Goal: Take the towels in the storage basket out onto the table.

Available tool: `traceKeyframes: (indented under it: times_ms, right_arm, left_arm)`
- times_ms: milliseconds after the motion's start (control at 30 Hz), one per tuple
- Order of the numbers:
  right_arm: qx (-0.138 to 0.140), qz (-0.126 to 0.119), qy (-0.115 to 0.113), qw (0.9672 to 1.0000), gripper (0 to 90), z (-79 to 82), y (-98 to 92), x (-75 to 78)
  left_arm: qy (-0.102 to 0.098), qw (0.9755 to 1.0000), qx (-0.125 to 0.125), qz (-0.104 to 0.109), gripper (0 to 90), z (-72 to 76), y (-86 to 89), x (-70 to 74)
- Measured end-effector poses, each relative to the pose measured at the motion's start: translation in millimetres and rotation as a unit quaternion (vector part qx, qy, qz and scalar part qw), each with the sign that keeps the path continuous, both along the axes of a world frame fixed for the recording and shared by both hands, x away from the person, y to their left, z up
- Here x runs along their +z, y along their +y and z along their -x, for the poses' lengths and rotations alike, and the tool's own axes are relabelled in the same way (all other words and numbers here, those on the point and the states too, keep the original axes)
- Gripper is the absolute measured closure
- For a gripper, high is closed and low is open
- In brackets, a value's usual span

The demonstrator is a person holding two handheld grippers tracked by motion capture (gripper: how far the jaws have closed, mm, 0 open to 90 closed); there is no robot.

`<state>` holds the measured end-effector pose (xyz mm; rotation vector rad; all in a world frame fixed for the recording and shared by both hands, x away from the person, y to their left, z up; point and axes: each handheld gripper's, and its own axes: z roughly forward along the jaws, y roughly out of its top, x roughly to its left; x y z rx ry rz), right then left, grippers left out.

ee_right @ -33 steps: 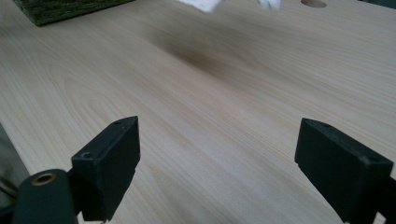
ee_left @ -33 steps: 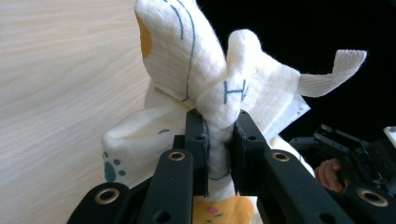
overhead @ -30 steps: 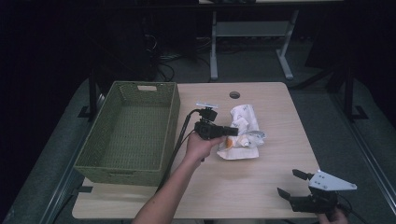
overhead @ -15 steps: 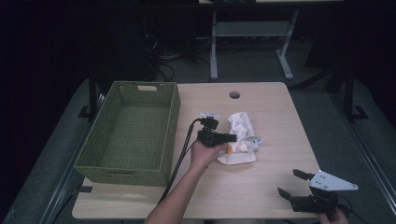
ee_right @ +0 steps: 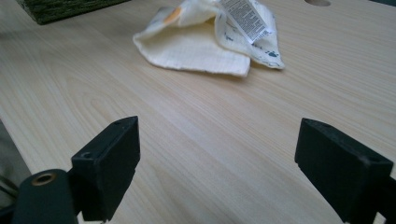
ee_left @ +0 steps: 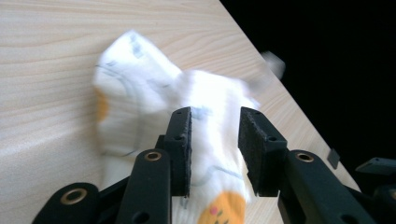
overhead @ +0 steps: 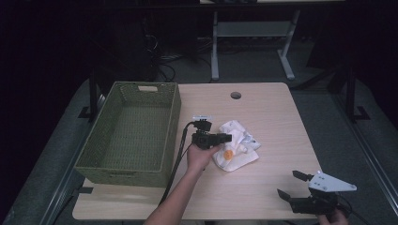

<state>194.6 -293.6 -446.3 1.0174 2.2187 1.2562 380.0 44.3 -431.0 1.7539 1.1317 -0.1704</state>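
White cotton cloth [overhead: 236,145], printed in orange, lies crumpled mid-table just right of the woven basket [overhead: 129,133]. My left gripper [ee_left: 215,140] has just been opening its jaws; the fabric sits between the parted pads, unpinched. My right gripper [overhead: 293,183] idles wide open near the table [overhead: 277,117] edge. I judge the grasp pending and the basket empty.

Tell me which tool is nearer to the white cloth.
Left. The left tool is right over the white cloth, its jaws just opened with cloth showing between them. The right tool sits open near the table's front right corner, well apart from the cloth.
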Motion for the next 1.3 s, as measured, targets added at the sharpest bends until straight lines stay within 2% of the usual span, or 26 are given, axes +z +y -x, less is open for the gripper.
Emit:
traceKeyframes:
  times_ms: [100, 300, 433, 500, 633, 733, 867, 933, 1067, 1300]
  right_arm:
    - [0.0, -0.001, 0.001, 1.0, 13.9, -0.2, 0.1, -0.2]
    - [-0.002, 0.001, 0.001, 1.0, 13.9, -0.9, -1.3, -1.1]
    - [-0.003, 0.004, 0.004, 1.0, 13.8, -2.2, -0.9, -2.3]
    - [-0.001, 0.009, 0.008, 0.9999, 13.9, -3.6, -0.1, -3.4]
    - [-0.003, 0.01, 0.013, 0.9999, 13.9, -3.6, 2.3, -4.2]
    - [0.0, 0.015, 0.012, 0.9998, 13.8, -4.5, 4.0, -5.0]
    - [0.002, 0.018, 0.011, 0.9998, 13.8, -5.3, 5.0, -5.7]
    - [0.002, 0.02, 0.012, 0.9997, 13.8, -5.8, 5.2, -5.8]
    - [0.004, 0.022, 0.012, 0.9997, 13.8, -6.1, 5.5, -6.0]
    - [0.003, 0.022, 0.013, 0.9997, 13.9, -5.9, 5.1, -5.8]
  left_arm:
    - [-0.003, 1.0, -0.007, -0.003, 58.8, 3.9, -0.9, -0.5]
    - [-0.005, 0.9998, -0.018, 0.005, 57.9, 10.0, 3.0, 0.0]
    - [-0.013, 0.9995, -0.028, 0.003, 55.0, 14.4, 8.7, 3.6]
    - [-0.02, 0.9993, -0.031, -0.006, 52.8, 16.7, 11.7, 6.7]
    - [-0.03, 0.9989, -0.035, -0.005, 50.3, 19.2, 19.2, 10.1]
    - [-0.026, 0.9989, -0.038, 0.004, 48.5, 21.3, 24.3, 9.9]
    - [-0.035, 0.9982, -0.049, -0.002, 45.7, 26.5, 28.9, 8.5]
    - [-0.032, 0.998, -0.053, -0.004, 43.4, 29.6, 30.7, 7.6]
    - [-0.034, 0.998, -0.054, 0.003, 39.4, 36.5, 34.4, 5.8]
    - [-0.041, 0.9964, -0.074, 0.007, 36.0, 50.3, 39.5, 4.4]
